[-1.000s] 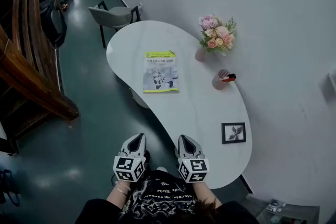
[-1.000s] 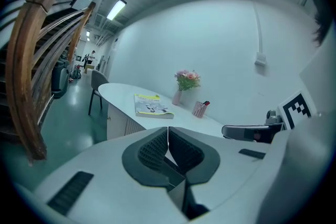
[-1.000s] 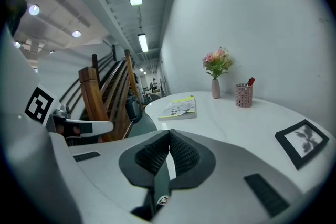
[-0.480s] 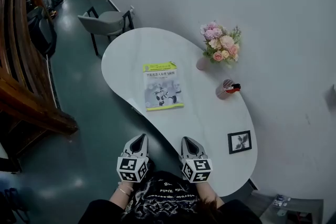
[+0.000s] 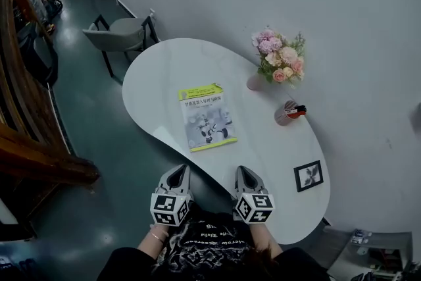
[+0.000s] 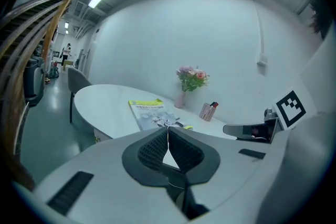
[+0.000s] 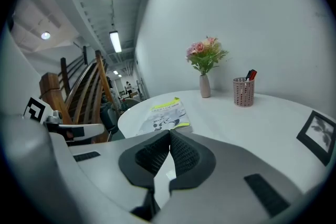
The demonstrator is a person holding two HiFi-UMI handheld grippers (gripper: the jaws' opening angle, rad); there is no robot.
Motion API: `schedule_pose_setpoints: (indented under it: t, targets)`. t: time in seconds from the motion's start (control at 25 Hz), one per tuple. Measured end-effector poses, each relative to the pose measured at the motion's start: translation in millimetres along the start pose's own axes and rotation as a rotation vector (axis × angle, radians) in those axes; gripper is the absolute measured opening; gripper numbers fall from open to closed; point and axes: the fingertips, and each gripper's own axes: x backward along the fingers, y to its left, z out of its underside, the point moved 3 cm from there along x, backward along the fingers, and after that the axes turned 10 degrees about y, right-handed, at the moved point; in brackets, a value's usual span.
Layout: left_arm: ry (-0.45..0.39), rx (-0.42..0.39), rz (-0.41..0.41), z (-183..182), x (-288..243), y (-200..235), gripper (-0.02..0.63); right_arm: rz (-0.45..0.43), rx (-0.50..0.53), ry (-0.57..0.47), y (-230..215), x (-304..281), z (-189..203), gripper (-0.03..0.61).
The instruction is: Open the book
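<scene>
Both grippers sit low in the frame, the left gripper (image 5: 179, 171) and right gripper (image 5: 244, 171) each clenched on nothing, jaws pressed together and aimed up-frame over the near rim of the white table (image 5: 289, 207). The closed book (image 5: 206, 117) lies cover-up at frame centre, well apart from both and ahead of the gap between the 2. Its long axis runs up-frame, slightly tilted, so neither gripper looks clearly nearer.
</scene>
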Motion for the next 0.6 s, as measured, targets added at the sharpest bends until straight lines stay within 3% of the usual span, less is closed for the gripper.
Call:
schedule_pose_setpoints:
  t: [0.2,0.44,0.52,0.6]
  targets:
    - [0.016,-0.032,0.032,-11.8,-7.4,14.4,0.025,0.055,-0.04,-0.003,1.4,-15.9,-11.2,0.028]
    - [0.018,-0.016,0.032,-20.5,-12.6,18.6,0.025,0.067,0.025,0.049,0.0,-30.3,-28.1,0.034]
    - [0.021,-0.015,0.035,-21.6,-15.5,16.0,0.025,0.071,0.019,0.059,-4.3,-34.3,-34.2,0.126]
    - [0.025,-0.014,0.031,-22.6,-18.1,14.2,0.025,0.072,0.017,0.072,-8.6,-38.2,-39.9,0.131]
